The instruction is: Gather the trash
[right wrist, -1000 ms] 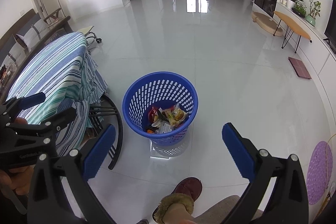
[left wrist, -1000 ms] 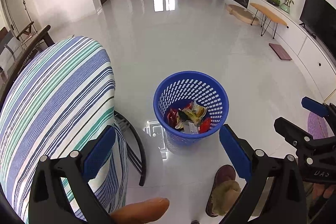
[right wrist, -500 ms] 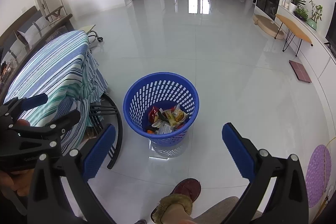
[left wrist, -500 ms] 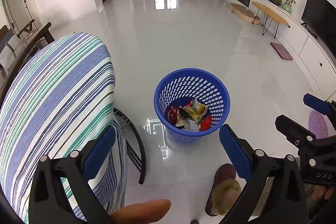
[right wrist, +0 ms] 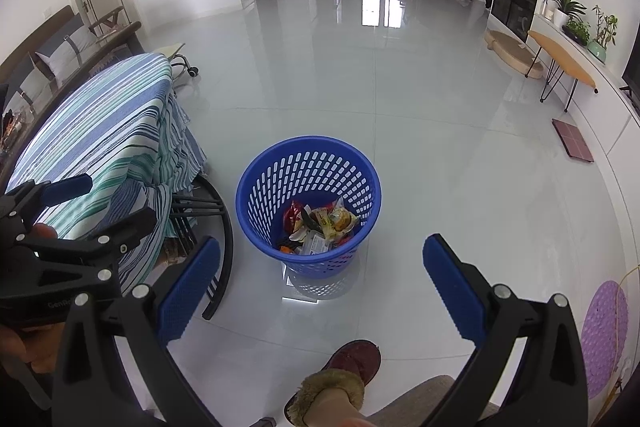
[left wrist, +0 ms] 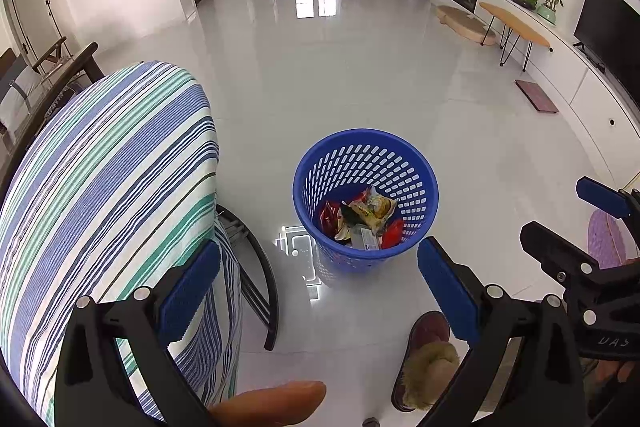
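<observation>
Below, on the glossy pale tiled floor (left wrist: 360,75), stands a round blue plastic basket (left wrist: 366,163) with slotted, perforated walls that taper toward its base. The trash (left wrist: 362,217) lies inside it at the bottom: crinkled foil and plastic wrappers in red, yellow and silver, piled loosely together.

The left gripper (left wrist: 318,285) hangs above the floor just short of the basket, its jaws spread wide and holding nothing. Each black angular finger ends in a flat blue pad (left wrist: 190,291) with a ribbed, toothed face. The right gripper (right wrist: 322,283) is built the same way and also has its jaws wide apart and empty, the basket showing between its pads (right wrist: 454,291).

To the left of the basket is a tabletop (left wrist: 104,163) draped in a woven cloth striped in blue, green and white, which hangs in folds over curved black metal legs (right wrist: 220,239). In the left wrist view the right gripper appears at the right edge; in the right wrist view the left gripper sits at the left edge over the cloth.

Near the bottom of both views is a dark red slipper (right wrist: 352,363) with a fuzzy tan cuff. A round purple textured mat (right wrist: 604,335) lies on the floor at the right.
</observation>
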`<state>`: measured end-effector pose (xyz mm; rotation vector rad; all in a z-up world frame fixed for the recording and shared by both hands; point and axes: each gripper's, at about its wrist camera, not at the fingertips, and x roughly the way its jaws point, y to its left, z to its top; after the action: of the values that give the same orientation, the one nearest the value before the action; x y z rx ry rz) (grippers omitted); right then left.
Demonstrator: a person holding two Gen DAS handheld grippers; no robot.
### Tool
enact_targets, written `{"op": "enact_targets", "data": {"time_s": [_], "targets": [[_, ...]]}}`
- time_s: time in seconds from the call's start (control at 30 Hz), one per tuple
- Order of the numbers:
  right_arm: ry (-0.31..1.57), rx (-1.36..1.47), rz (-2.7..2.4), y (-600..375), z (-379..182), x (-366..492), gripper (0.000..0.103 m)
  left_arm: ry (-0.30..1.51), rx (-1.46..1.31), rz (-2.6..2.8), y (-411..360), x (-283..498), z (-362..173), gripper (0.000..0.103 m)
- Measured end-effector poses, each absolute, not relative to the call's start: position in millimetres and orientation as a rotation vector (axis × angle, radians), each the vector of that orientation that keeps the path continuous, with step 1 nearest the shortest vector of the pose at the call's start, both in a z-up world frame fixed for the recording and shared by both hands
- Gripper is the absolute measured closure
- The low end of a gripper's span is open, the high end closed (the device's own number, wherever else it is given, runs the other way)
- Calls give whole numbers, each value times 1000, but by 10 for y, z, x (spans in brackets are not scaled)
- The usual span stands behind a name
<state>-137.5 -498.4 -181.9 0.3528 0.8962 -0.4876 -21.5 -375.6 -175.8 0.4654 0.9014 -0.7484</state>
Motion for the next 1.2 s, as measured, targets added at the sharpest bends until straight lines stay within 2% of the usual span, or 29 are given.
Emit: {"op": "enact_targets", "data": {"time_s": [1.2], "targets": [[904,340,-483,-4981,-1837,-1332,5,911,466,-751,-3720,-211,-1810,5]]}}
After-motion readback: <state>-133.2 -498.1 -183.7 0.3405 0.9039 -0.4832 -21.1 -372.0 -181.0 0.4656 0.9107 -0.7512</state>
